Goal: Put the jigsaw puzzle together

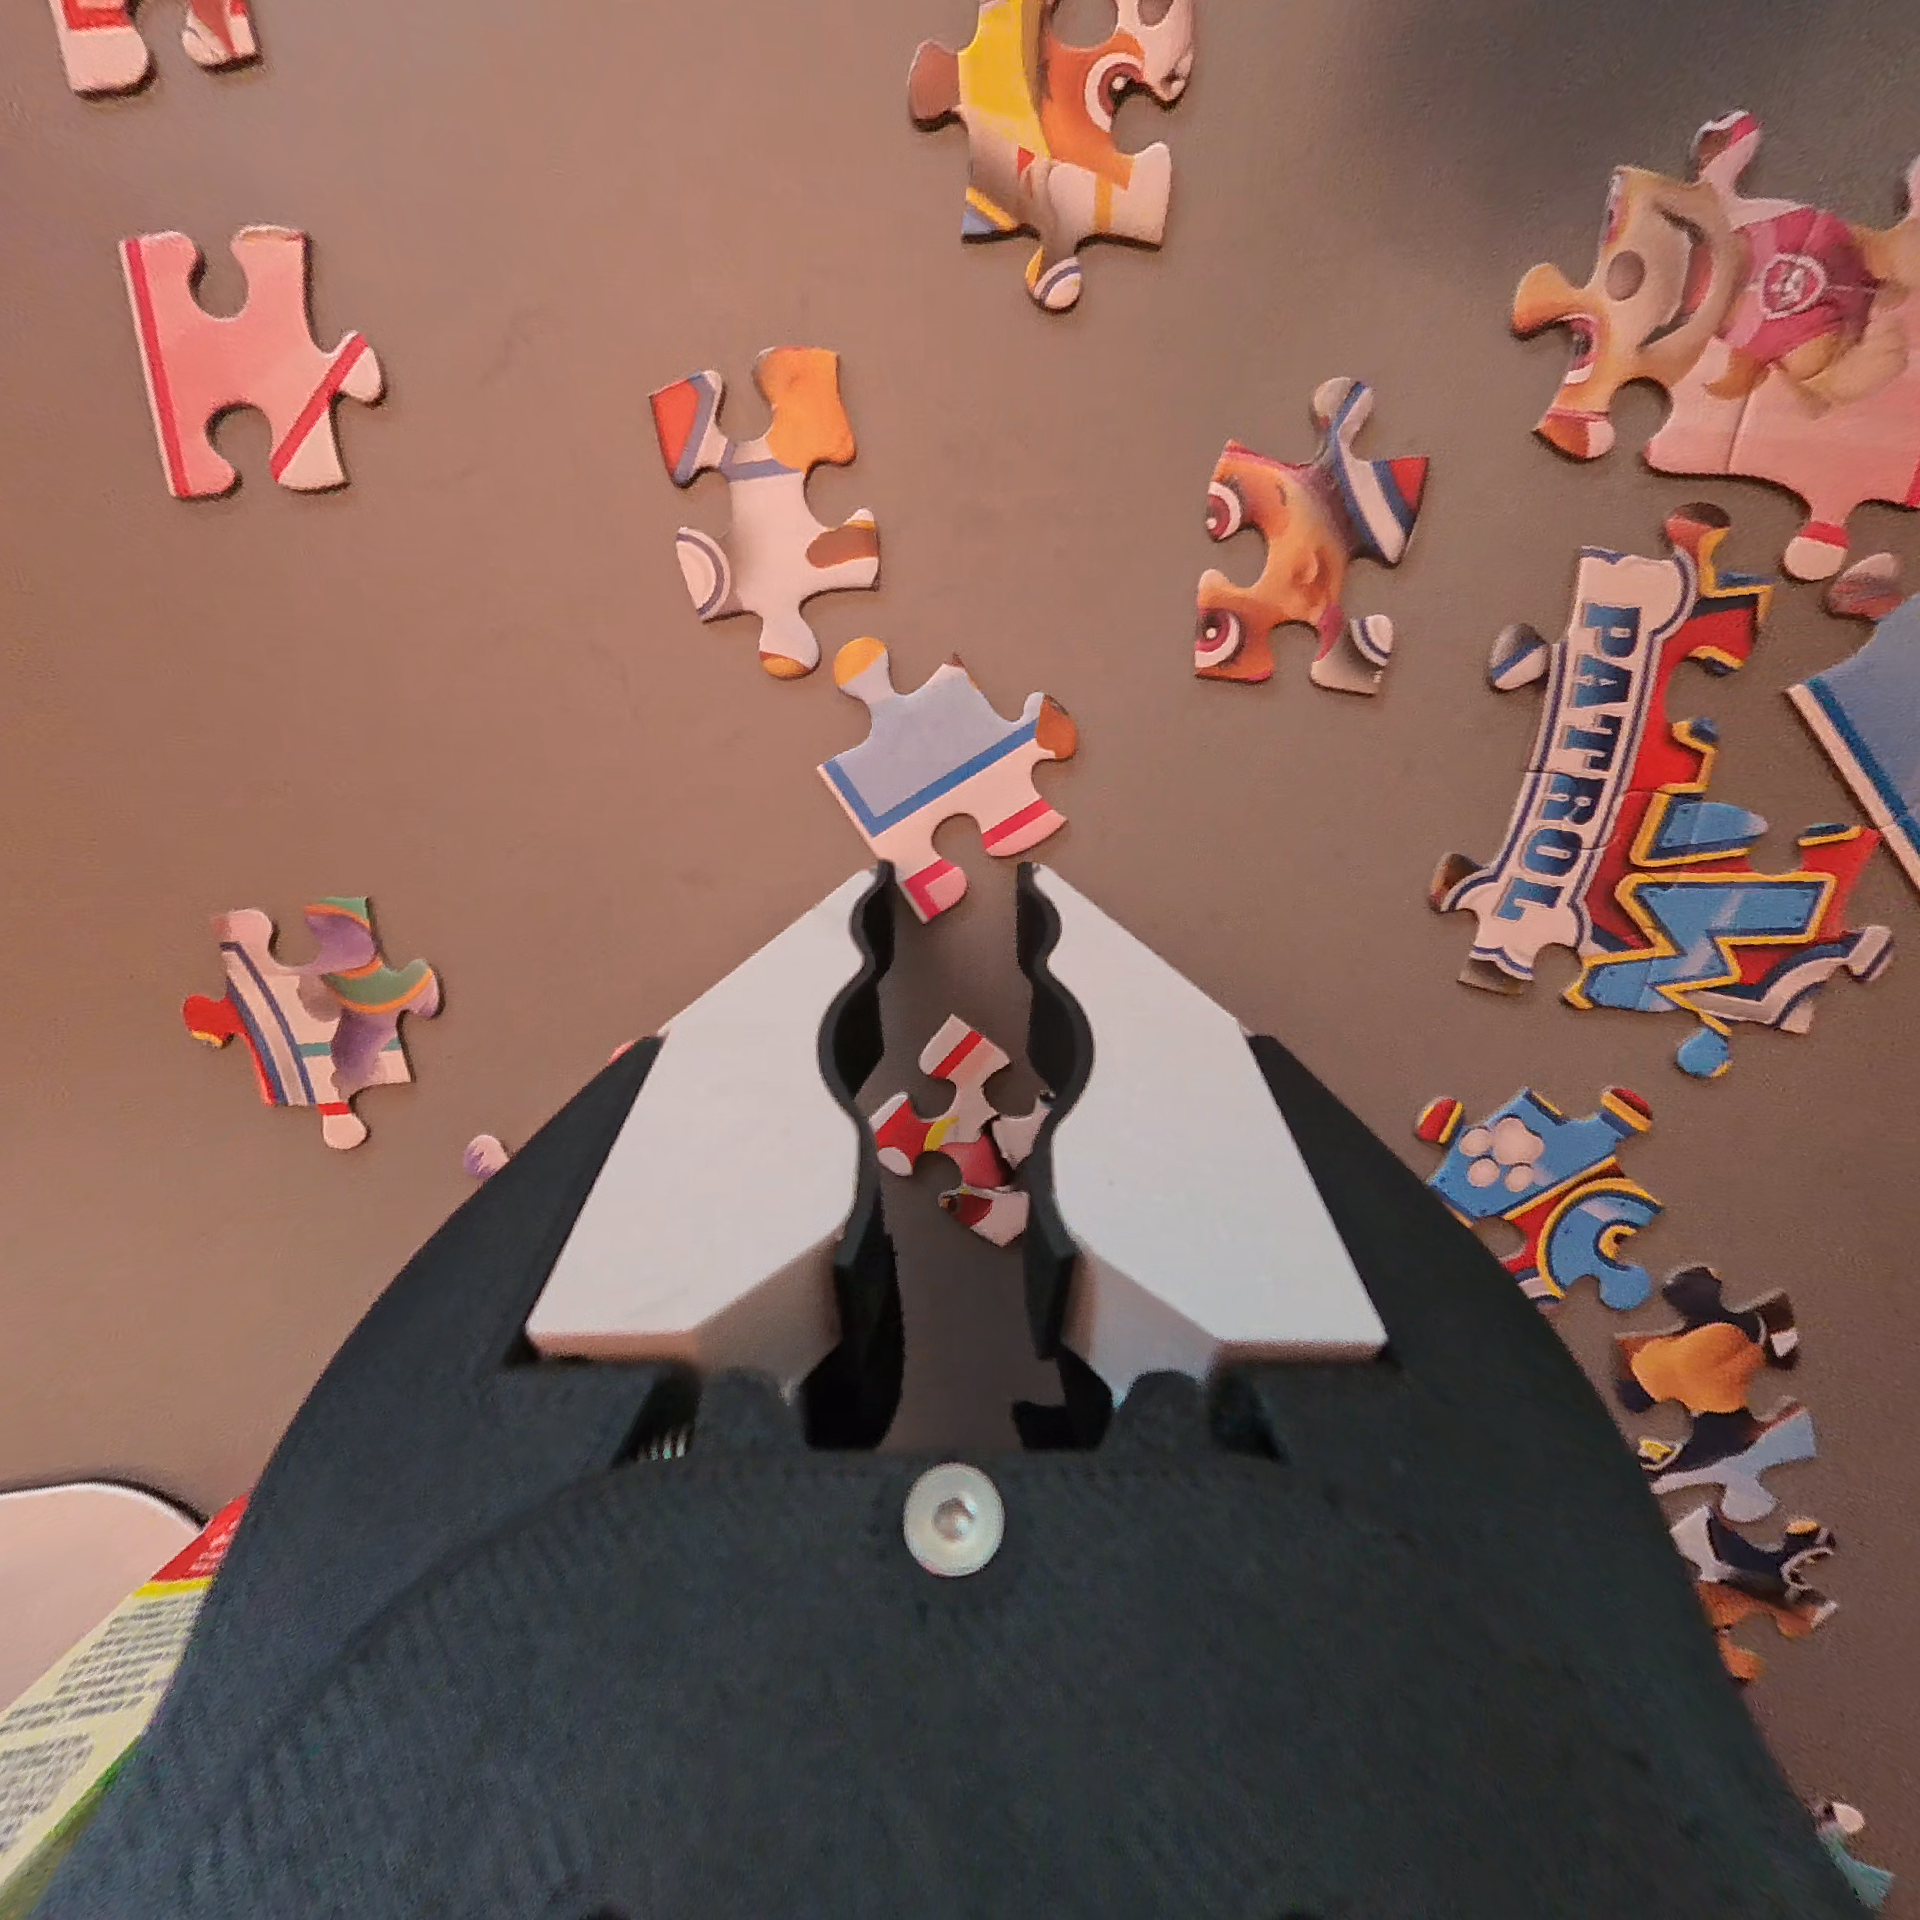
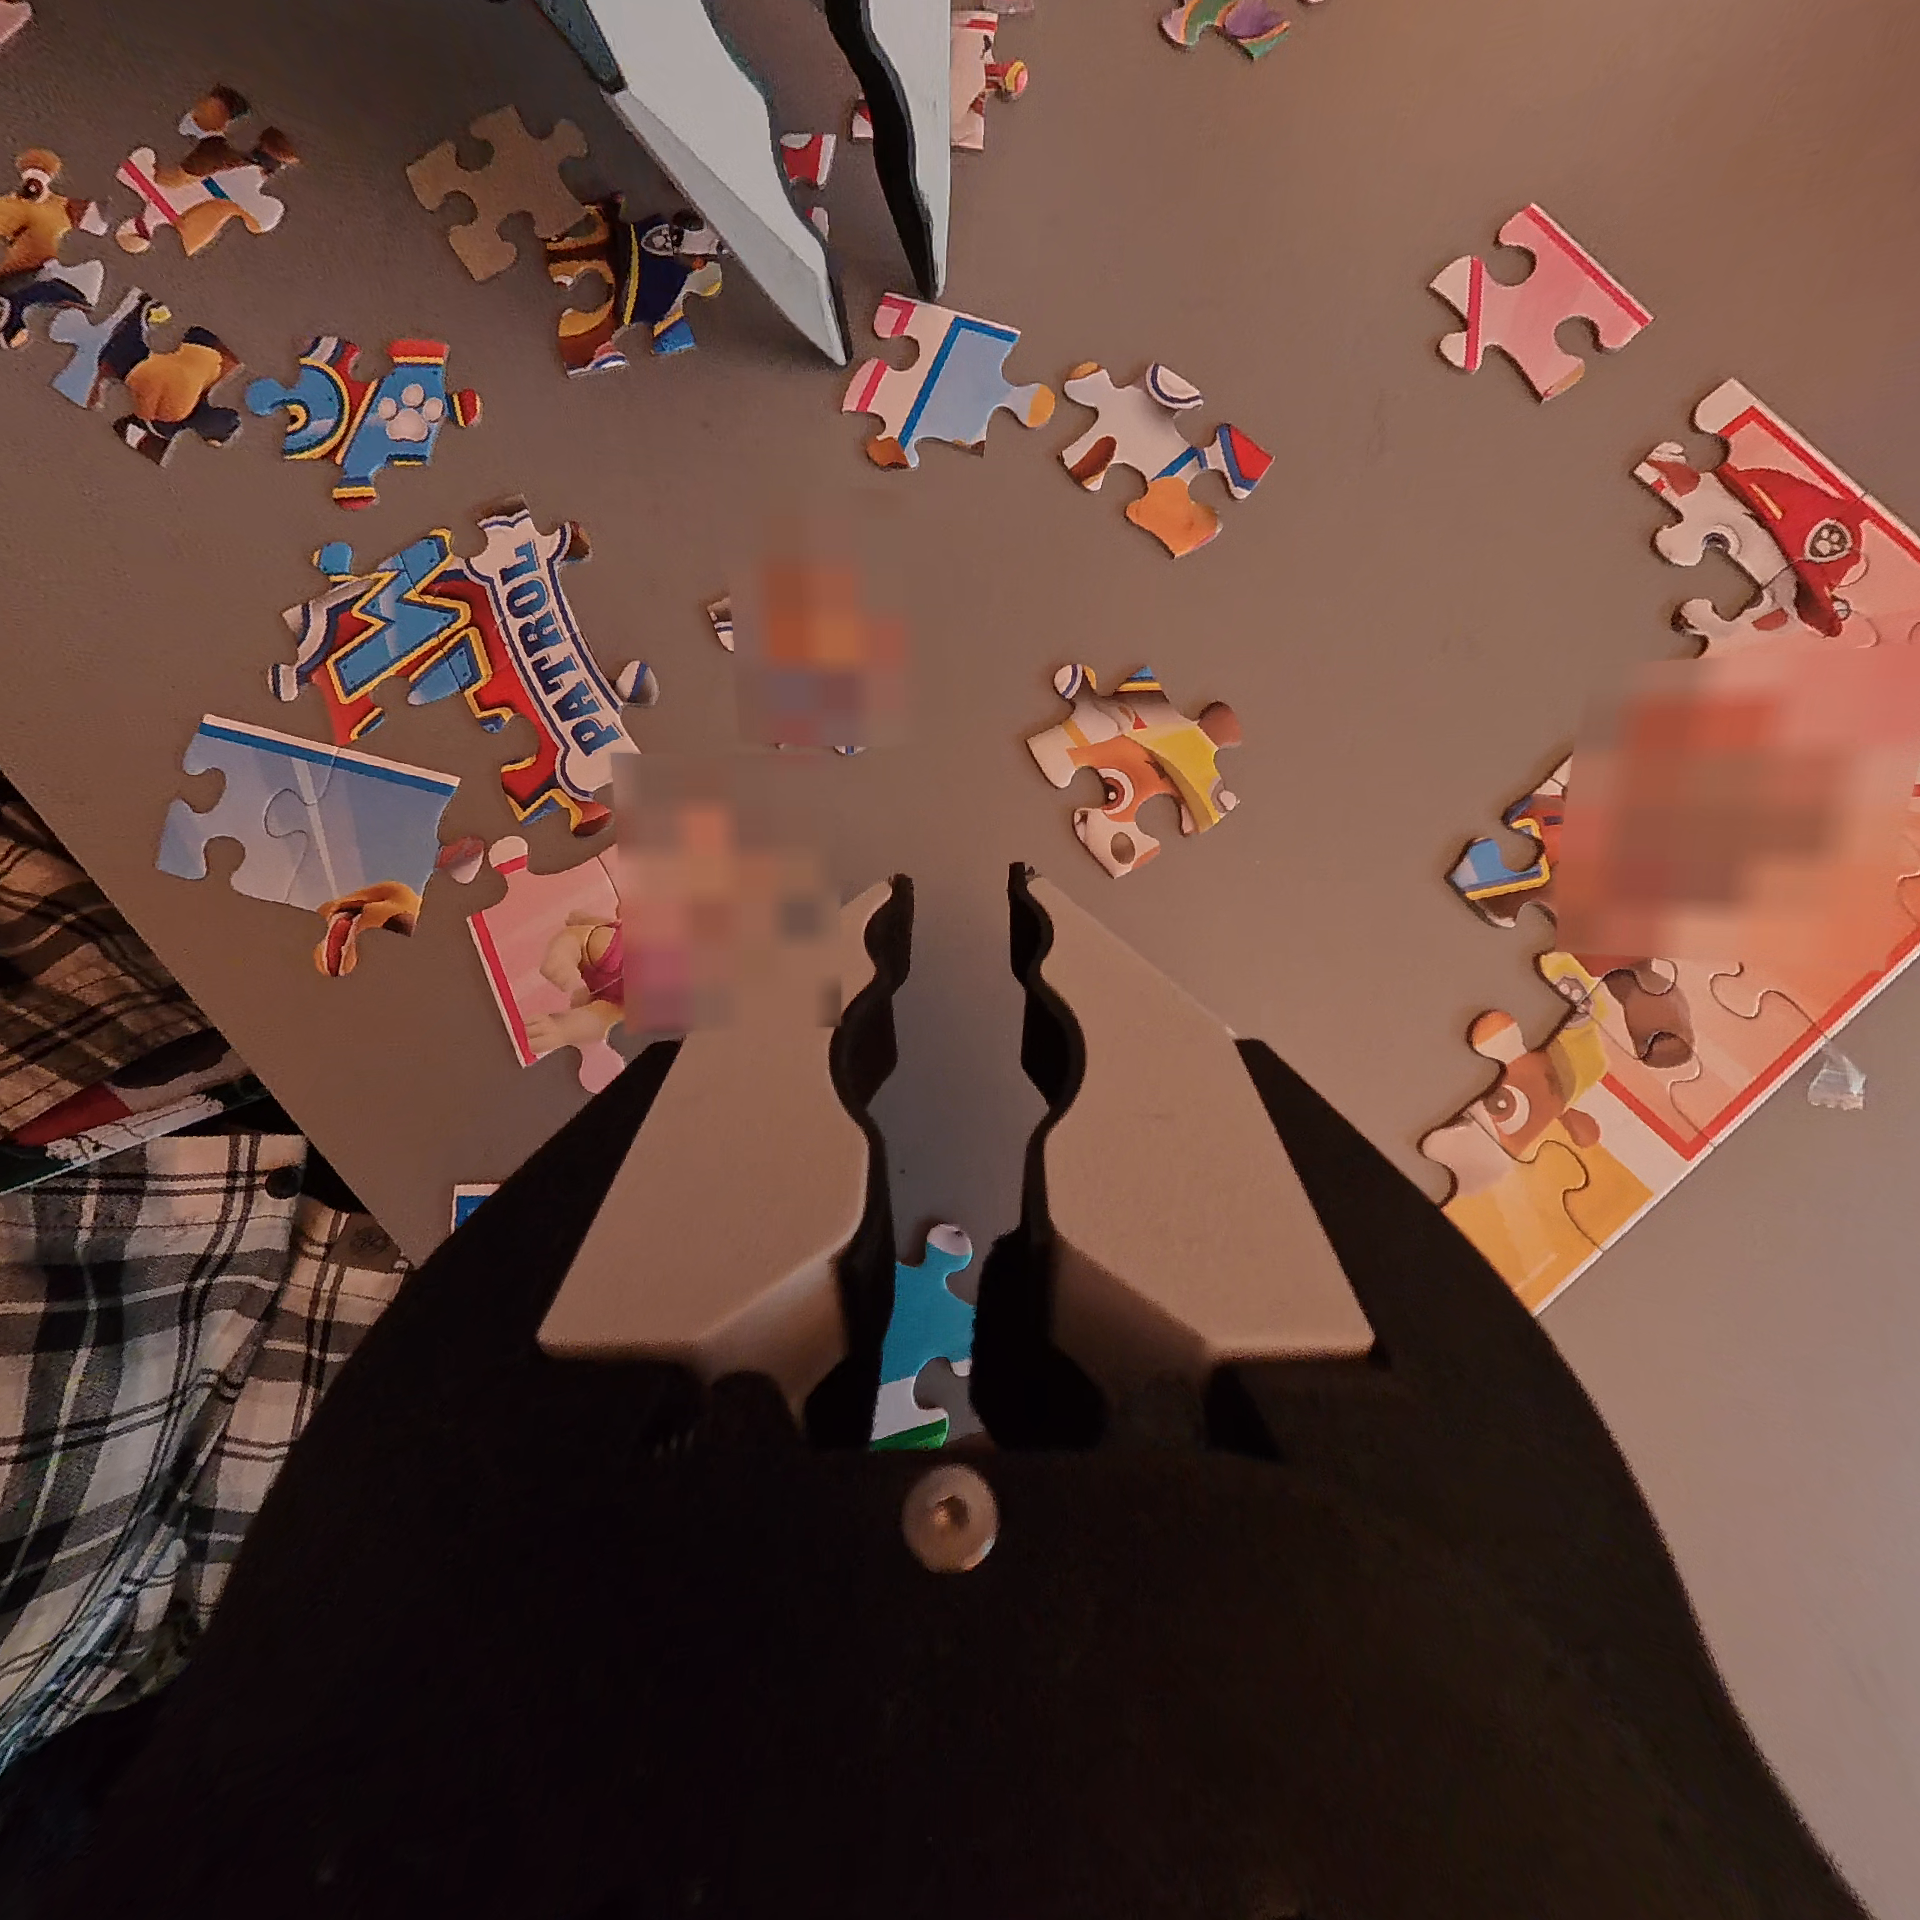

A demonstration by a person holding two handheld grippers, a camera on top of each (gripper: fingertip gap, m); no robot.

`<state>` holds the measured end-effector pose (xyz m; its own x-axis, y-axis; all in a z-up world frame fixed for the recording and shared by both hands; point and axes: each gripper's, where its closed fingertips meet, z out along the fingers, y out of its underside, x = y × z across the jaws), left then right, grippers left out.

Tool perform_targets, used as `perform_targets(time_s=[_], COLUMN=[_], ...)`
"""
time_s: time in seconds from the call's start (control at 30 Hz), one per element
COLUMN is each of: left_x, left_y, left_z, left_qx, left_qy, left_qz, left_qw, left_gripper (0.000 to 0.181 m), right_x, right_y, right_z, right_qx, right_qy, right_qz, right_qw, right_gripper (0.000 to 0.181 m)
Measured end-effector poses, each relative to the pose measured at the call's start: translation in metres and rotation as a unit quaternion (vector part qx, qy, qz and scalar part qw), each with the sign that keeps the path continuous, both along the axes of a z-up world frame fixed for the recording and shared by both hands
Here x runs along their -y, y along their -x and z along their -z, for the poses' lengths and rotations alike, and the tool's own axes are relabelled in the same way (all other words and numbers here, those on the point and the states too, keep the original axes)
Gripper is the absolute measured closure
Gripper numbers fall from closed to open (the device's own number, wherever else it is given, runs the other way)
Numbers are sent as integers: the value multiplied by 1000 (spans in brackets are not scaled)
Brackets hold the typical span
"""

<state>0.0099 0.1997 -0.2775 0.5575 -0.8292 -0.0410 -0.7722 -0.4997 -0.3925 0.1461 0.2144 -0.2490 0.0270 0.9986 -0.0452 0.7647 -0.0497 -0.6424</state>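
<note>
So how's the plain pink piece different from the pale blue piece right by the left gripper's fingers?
The pink piece is pink with red stripes and lies far off on its own; the pale blue piece is blue and white with a blue line, at the left gripper tips. Both lie flat, face up, unjoined.

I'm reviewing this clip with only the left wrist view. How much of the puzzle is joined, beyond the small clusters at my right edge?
Observer: A large joined section with a red border lies outside your frame, far bigger than those clusters.
Reviewer: What is the right hand-held gripper doing?
Observer: The right hand-held gripper hovers open, with nothing between its fingertips.
Reviewer: Is any piece face down?
Observer: Yes, one brown-backed piece lies beside the left hand-held gripper, hidden from your camera.
</note>
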Motion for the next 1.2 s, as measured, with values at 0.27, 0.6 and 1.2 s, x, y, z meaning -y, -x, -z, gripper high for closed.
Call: perform_targets(time_s=[0.27,0.6,1.2], left_x=[-26,-62,-118], left_y=[-7,-31,58], left_z=[-19,1,-1], left_qx=[7,-2,-56], left_qy=[-26,-18,-32], left_qz=[13,10,-165], left_qw=[1000,1000,984], left_gripper=[154,154,159], right_x=[9,13,8], right_y=[18,26,11], right_z=[-3,0,-1], right_qx=[-5,-3,-18], right_qy=[-10,-14,-1], right_qz=[-16,-17,-1], right_qw=[1000,1000,1000], right_gripper=[163,163,165])
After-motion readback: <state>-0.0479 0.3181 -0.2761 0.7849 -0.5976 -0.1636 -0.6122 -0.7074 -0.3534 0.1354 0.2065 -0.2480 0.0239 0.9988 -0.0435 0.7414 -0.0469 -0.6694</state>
